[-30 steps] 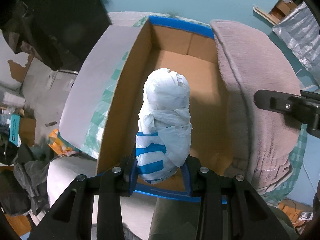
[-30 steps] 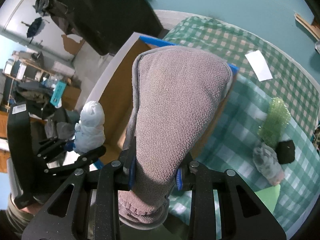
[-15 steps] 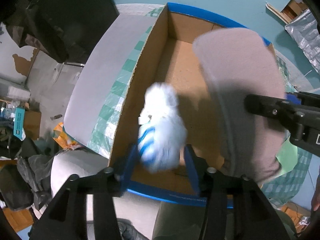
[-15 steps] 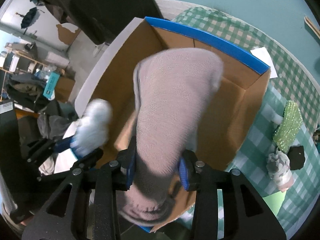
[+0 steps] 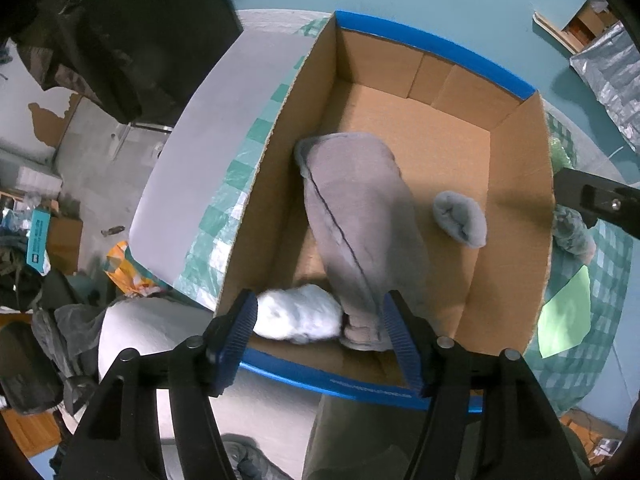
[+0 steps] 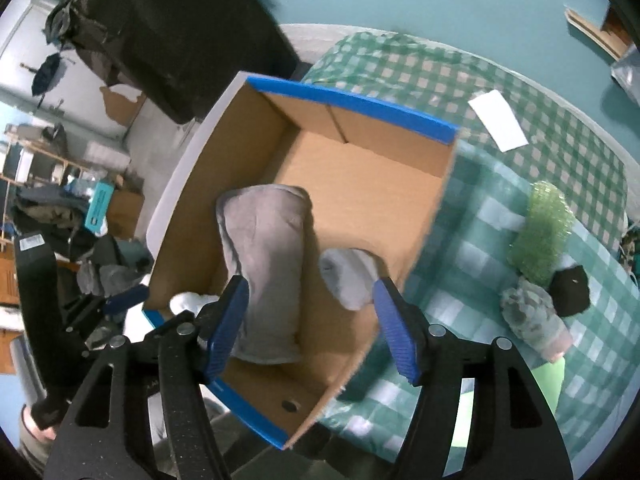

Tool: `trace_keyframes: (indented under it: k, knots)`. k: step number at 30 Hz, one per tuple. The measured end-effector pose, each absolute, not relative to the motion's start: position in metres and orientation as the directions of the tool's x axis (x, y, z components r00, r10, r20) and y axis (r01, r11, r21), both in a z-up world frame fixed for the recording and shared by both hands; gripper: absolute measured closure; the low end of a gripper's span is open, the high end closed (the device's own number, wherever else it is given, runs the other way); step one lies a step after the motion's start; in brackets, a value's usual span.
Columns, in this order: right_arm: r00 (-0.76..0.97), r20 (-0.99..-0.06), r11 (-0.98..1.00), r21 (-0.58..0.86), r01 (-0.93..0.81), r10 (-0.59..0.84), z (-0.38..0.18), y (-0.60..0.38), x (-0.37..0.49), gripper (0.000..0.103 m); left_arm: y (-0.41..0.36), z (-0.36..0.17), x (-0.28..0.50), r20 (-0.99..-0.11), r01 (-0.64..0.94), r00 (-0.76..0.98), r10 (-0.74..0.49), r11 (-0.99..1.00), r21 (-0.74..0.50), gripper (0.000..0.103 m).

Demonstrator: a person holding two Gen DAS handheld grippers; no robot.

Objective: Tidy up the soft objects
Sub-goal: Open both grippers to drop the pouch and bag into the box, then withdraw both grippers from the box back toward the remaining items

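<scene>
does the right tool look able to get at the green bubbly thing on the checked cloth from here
Probably yes. The right tool is open and empty, and the green bubbly thing lies uncovered on the checked cloth, outside the cardboard box, with nothing above it.

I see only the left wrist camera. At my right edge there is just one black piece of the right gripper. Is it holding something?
Observer: No. The right gripper is open and holds nothing; the grey towel lies in the box beneath it.
Operator: Which soft things are outside the box?
Observer: On the checked cloth, to the right of the box, lie a green bubbly roll, a black bundle and a mottled grey bundle.
</scene>
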State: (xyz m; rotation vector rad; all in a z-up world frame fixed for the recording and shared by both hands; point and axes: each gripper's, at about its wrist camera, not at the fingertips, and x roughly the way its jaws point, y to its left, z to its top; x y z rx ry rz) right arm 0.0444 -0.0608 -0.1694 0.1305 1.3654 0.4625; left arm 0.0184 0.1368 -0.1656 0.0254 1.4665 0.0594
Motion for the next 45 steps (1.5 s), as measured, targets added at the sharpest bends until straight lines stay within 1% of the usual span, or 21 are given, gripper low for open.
trace_keyframes:
  k: [5,15,19,23,28,33,45]
  knots:
    - [0.145,-0.912,0.912,0.349,-0.213,0.383,-0.165,-0.085,0.041,0.036,0.130,-0.160,0.014,-0.992,-0.016,0.114,0.045,0.999,0.043,0.035]
    - [0.171,-0.911,0.923,0.348,-0.164,0.374,-0.160,-0.126,0.031,0.036,0.107,-0.156,0.007,-0.992,0.012,0.120,0.035,0.999,0.037,0.035]
    - [0.180,-0.914,0.929,0.342,-0.144,0.364,-0.160,-0.143,0.024,0.033,0.093,-0.153,0.005,-0.992,0.031,0.123,0.025,0.999,0.029,0.034]
    - [0.182,-0.919,0.935,0.334,-0.115,0.351,-0.165,-0.163,0.016,0.032,0.076,-0.148,0.004,-0.991,0.057,0.134,0.013,0.998,0.021,0.034]
    - [0.187,-0.926,0.945,0.320,-0.068,0.327,-0.172,-0.193,0.003,0.032,0.050,-0.143,0.006,-0.990,0.112,0.144,0.000,0.994,0.017,0.031]
    - [0.187,-0.937,0.954,0.298,-0.005,0.294,-0.181,-0.229,-0.010,0.030,0.025,-0.138,0.006,-0.988,0.171,0.153,-0.006,0.985,0.020,0.031]
    - [0.176,-0.955,0.958,0.262,0.121,0.239,-0.201,-0.295,-0.045,0.030,-0.035,-0.137,0.008,-0.987,0.300,0.160,-0.031,0.954,0.019,0.030]
